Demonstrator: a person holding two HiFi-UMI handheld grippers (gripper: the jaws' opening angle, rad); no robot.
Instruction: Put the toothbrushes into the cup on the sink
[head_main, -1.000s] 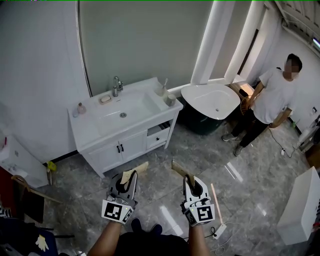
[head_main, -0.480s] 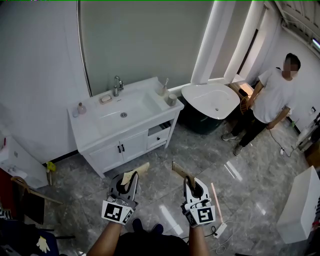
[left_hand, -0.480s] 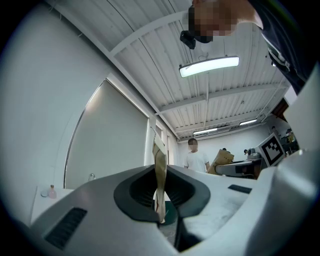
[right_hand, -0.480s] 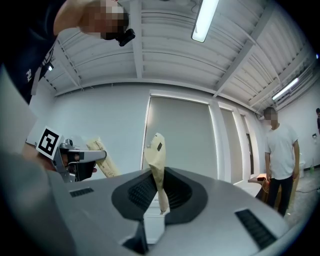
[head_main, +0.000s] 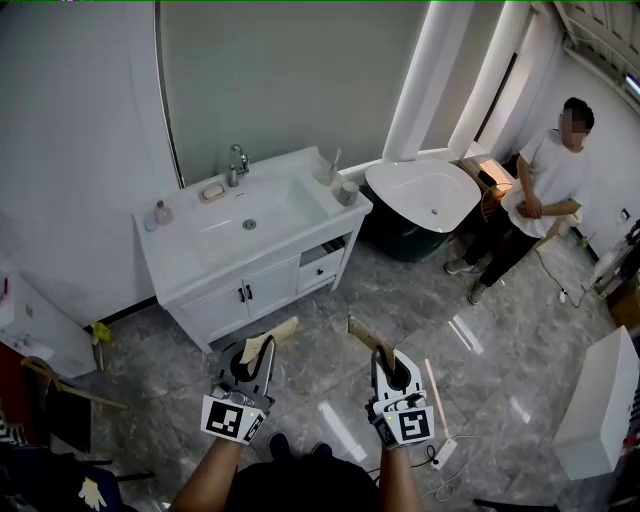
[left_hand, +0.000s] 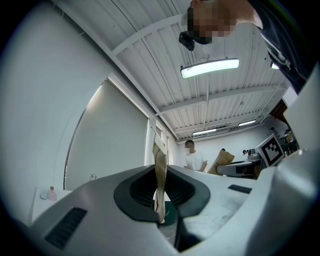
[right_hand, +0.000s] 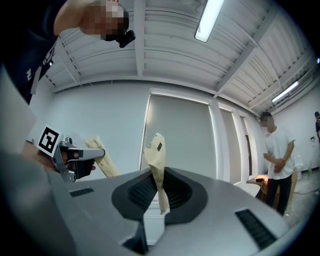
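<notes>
The white sink vanity stands against the far wall, well ahead of both grippers. A small cup sits at its right end, and a holder with a brush stands behind it. My left gripper is shut on a beige packaged toothbrush that juts forward; the same toothbrush pack stands upright between the jaws in the left gripper view. My right gripper is shut on a second beige toothbrush pack, which the right gripper view shows as a pack pinched upright. Both grippers hover over the floor.
A white bathtub stands right of the vanity, with a person in a white shirt beside it. Faucet, soap dish and bottle sit on the vanity. A power strip lies on the grey floor and a white box stands at right.
Both grippers have edged forward toward the vanity with their packs still held. The person by the tub has brought both hands together in front.
</notes>
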